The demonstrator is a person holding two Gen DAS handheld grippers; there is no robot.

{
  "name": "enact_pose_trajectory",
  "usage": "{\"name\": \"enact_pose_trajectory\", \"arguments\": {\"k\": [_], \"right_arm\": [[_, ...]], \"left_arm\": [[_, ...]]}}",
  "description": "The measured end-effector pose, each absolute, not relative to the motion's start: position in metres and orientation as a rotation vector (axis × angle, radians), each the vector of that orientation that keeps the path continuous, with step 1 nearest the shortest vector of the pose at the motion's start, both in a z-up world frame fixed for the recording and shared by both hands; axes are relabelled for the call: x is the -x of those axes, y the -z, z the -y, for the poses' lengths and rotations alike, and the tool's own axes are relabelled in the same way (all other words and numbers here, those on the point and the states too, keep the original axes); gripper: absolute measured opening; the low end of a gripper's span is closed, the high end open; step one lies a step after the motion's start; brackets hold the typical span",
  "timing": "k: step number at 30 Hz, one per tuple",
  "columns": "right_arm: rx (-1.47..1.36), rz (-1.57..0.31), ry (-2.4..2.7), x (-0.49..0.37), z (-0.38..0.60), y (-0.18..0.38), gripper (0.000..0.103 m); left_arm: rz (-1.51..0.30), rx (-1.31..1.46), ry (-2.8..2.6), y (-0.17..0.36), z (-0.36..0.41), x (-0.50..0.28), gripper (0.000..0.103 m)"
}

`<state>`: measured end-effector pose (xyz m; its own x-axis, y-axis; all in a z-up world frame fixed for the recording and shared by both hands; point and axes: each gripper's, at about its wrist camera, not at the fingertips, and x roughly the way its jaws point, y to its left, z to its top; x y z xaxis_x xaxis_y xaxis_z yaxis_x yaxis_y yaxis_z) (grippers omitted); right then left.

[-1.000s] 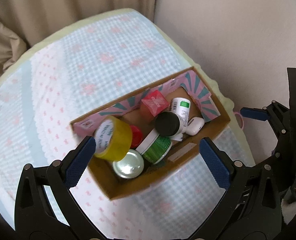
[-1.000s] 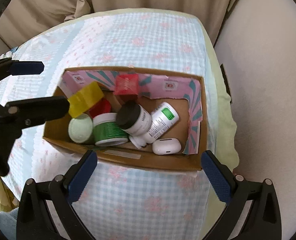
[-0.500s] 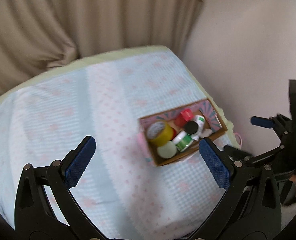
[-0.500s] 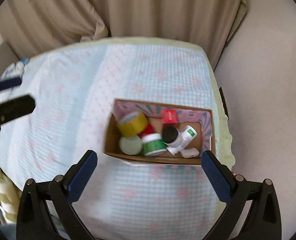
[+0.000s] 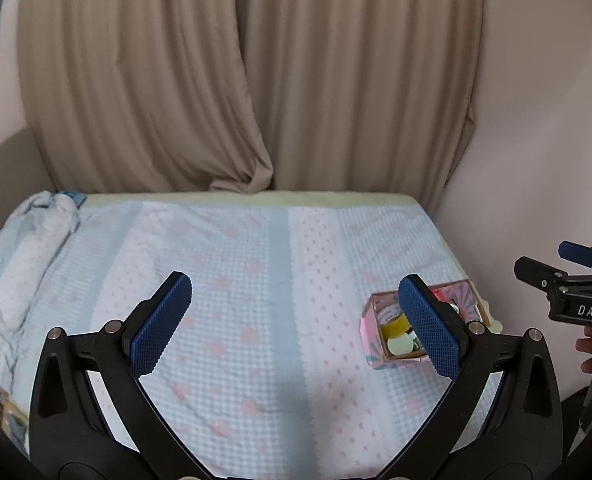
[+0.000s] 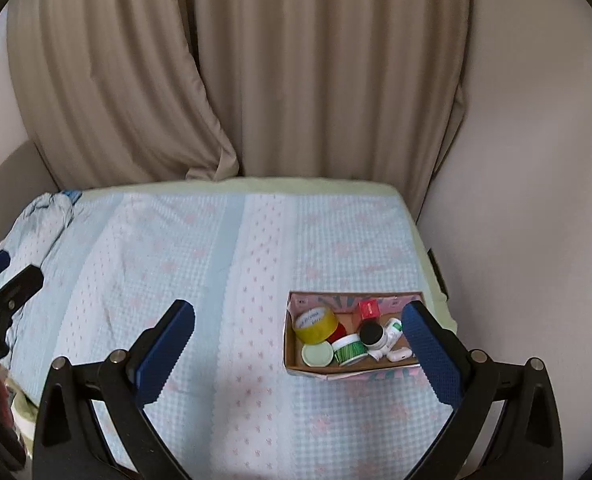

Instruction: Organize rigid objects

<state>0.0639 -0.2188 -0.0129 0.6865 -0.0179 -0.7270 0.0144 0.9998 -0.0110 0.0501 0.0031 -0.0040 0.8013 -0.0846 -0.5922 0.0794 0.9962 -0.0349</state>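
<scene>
A cardboard box (image 6: 296, 366) with pink printed inner walls sits on the bed at the right. It holds a yellow tape roll (image 6: 315, 324), a red cube (image 6: 368, 309), a green jar (image 6: 349, 351), a black-lidded jar (image 6: 371, 334), a white bottle (image 6: 393, 326), a pale round lid (image 6: 317, 354) and a white earbud case (image 6: 399, 355). The box also shows in the left wrist view (image 5: 369, 328), partly behind a finger. My left gripper (image 5: 296, 326) is open and empty, high above the bed. My right gripper (image 6: 297, 350) is open and empty, well back from the box.
The bed has a light blue and pink patterned sheet (image 6: 216, 264). A bunched blanket (image 5: 24, 248) lies at its left end. Beige curtains (image 6: 256, 80) hang behind, and a plain wall (image 6: 535, 200) runs along the right side.
Both grippers have pulled up and back from the box, which now looks small and far. Both stay open and empty.
</scene>
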Motion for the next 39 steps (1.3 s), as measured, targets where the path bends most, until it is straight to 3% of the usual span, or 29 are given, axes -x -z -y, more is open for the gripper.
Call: {"name": "enact_pose_trajectory", "arguments": {"k": [8,39], "right_arm": [[-0.005,-0.746,0.052,-0.044,0.209,0.004,0.103],[0.004,-0.71,0.032,-0.037,0.194,0.001,0.103]], "left_arm": [[-0.547,-0.019,0.082,-0.01,-0.009,-0.017,0.103],[-0.54,0.012,0.074,-0.016,-0.013,-0.017,0.103]]}}
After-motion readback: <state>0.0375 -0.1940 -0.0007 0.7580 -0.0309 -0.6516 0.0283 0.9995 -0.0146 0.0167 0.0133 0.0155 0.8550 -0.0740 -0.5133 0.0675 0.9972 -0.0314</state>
